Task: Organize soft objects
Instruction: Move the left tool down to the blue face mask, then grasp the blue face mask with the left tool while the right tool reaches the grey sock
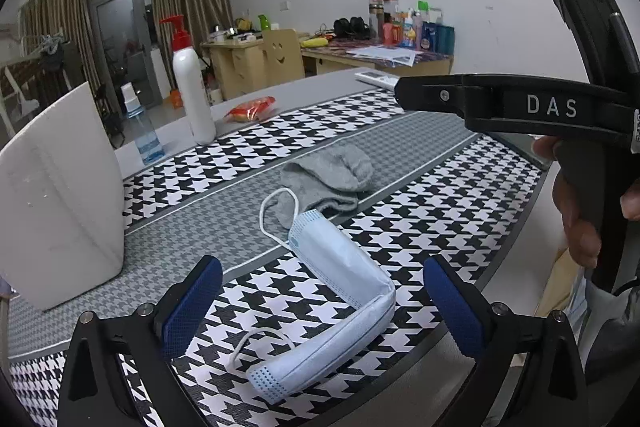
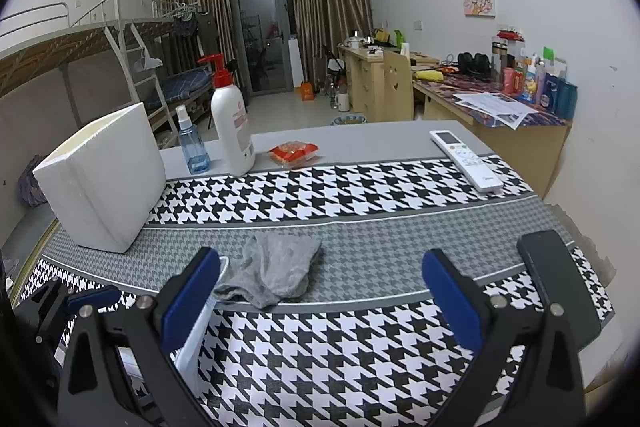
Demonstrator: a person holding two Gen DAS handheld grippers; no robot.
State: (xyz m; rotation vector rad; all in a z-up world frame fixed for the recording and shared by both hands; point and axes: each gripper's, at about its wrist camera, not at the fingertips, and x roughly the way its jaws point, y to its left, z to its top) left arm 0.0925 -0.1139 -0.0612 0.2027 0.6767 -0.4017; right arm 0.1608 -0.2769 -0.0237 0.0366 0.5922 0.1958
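Here, a blue face mask (image 1: 340, 291) lies between the spread left gripper (image 1: 322, 307); the right gripper (image 2: 320, 303), also spread, faces a grey sock (image 2: 276, 271).

The mask (image 1: 340, 291) lies nearest on the mat (image 1: 440, 227) – sock (image 1: 332, 179) just beyond, box (image 1: 60, 195) left, bottles (image 1: 192, 91) far

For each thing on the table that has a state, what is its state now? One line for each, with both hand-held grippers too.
Mask: folded, lying flat, not held.
Sock: crumpled, lying on the grey stripe, not held.
Foam box: upright, top open.
Pump bottle: upright.
Spray bottle: upright, capped.
Snack packet: lying flat.
Remote: lying face up.
Left hand-held gripper: open, empty.
Right hand-held gripper: open, empty.
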